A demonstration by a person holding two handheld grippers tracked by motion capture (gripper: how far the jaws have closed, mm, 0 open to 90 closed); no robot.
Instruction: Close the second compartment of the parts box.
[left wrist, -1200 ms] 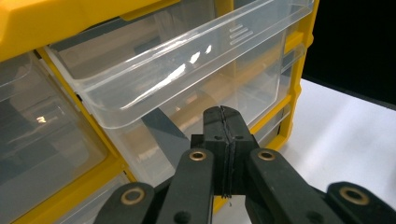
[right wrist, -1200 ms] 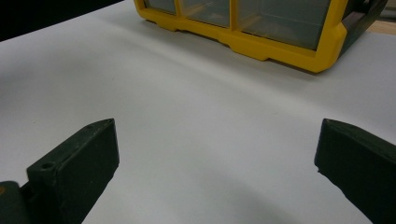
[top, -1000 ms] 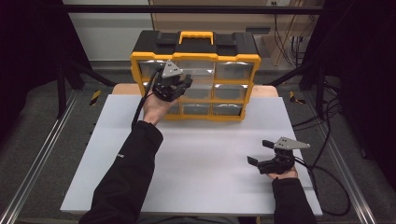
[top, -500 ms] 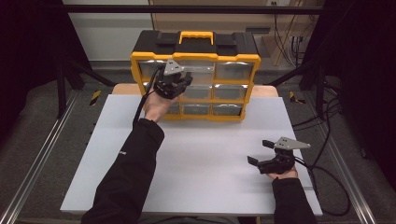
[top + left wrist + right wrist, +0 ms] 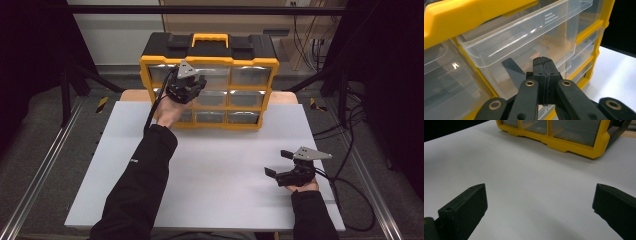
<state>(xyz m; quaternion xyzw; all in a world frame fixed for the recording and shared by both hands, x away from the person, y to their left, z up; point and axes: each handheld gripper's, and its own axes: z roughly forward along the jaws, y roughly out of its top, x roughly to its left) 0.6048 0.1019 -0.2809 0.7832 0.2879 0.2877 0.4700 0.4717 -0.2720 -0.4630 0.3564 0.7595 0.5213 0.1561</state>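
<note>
Clear drawer (image 5: 524, 40) juts lengthwise from yellow organizer (image 5: 210, 62) toward the person.

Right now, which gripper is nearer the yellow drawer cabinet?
Left. The left gripper is up against the drawer cabinet front; the right gripper rests on the table, well short of it.

I wear long black sleeves (image 5: 140, 185) on both arms. My left gripper (image 5: 543, 65) is black, its 2 flat link bars pinned with brass-ringed rivets, a grey three-cornered plate on top and a black cable trailing from it. My right gripper (image 5: 283, 163) is black too, with blunt wedge-shaped pads (image 5: 465, 206) and 1 small screw hole.
</note>
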